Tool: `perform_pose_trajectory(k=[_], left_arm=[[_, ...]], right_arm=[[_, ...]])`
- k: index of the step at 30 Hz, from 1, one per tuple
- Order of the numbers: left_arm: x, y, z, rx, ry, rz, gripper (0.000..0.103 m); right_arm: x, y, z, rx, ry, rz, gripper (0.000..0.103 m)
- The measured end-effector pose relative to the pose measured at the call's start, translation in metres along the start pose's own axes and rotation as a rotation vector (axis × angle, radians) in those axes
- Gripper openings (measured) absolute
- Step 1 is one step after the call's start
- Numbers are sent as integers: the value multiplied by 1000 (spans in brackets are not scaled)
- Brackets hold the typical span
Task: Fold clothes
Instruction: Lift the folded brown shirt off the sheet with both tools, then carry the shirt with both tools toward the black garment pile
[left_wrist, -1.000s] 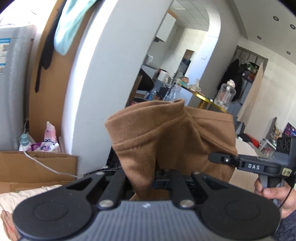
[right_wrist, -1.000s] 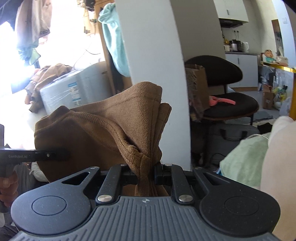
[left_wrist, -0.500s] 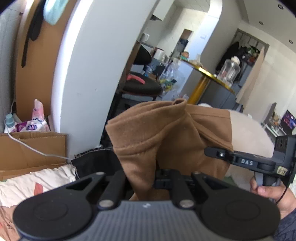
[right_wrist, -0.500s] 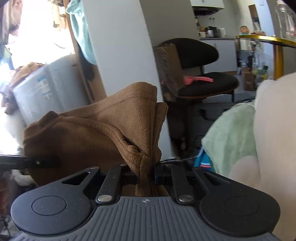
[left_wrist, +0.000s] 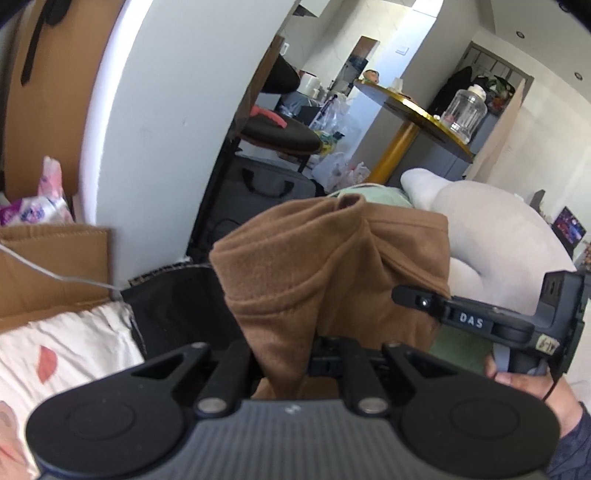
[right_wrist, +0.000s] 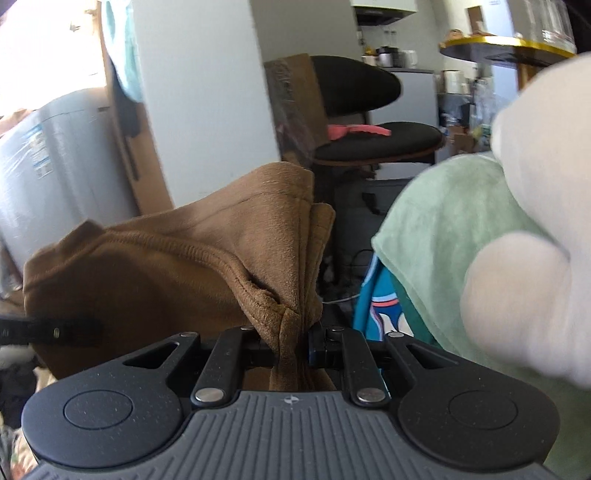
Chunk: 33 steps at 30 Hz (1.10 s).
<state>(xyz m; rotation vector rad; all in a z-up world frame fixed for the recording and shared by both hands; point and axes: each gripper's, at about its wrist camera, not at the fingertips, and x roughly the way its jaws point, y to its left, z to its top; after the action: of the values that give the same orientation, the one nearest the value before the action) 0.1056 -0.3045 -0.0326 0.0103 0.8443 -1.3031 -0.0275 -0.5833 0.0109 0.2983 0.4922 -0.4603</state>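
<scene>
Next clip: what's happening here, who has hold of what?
A person holds a pair of tongs in each hand, and both are shut on the same brown garment. The left tongs pinch one bunched part of it, and the right tongs pinch another, with the fabric stretched between them in the air. The person's right hand shows on its handle. No fold is laid down yet. A pale green cloth and a white cushion lie close behind.

Brown garment (left_wrist: 332, 266); black left gripper (left_wrist: 284, 354) and right gripper (right_wrist: 291, 347); mint-green cloth (right_wrist: 454, 236) beside a white cloth (right_wrist: 535, 206); teal fabric (right_wrist: 380, 310) with orange and white print; white sheet (left_wrist: 62, 354) with pink-red motifs; gold-edged dark table (left_wrist: 417, 114).
</scene>
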Motion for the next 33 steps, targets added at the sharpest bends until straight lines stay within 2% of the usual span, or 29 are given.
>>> perform_pose_trajectory(k=[2,5,9,20,24,33], left_arm=[[10,3,-8,12,-1,-10,8],[28,9,-19,36,2,-7,8],[51,24,-25,-5,-3,-64,8],[97,61,-31,-89,36,-145,8],[116,78,-26,-114,46,-136,8],[137,102,-16,-104,60,-119,8]], right_arm=[[8,2,-11,-28,-21,-34,14],[25,-1,-22,-29,-17,-26,14],[42,-15,-31,-25,-7,-44,14],[69,-40,-51,-43,2,-23,14],[86,-51,-59,23,6,-9,14],[127,-44,-65,-40,-9,-20,14]])
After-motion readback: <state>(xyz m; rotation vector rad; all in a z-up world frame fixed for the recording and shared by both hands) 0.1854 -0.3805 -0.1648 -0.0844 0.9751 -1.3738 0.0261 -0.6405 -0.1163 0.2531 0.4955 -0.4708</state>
